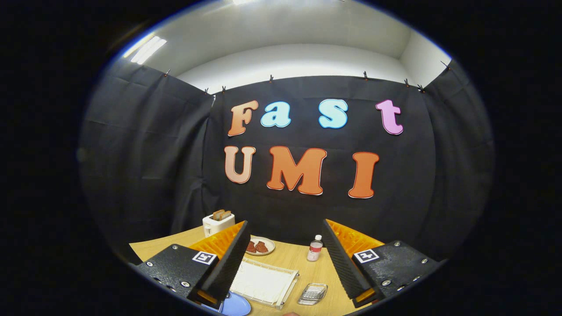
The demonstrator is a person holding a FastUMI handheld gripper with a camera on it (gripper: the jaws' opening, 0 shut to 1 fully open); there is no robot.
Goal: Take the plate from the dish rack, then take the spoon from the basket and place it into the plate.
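The tongs (285, 259) are hovering wide open and empty above the bench (303, 263), the blue plate (235, 304) lying below the left finger at the near edge.

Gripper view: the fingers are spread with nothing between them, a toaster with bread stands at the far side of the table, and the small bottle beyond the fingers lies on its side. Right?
Not quite. In the gripper view the bottle stands upright. The rest holds: the gripper is open and holds nothing, and the toaster with bread stands at the table's far side.
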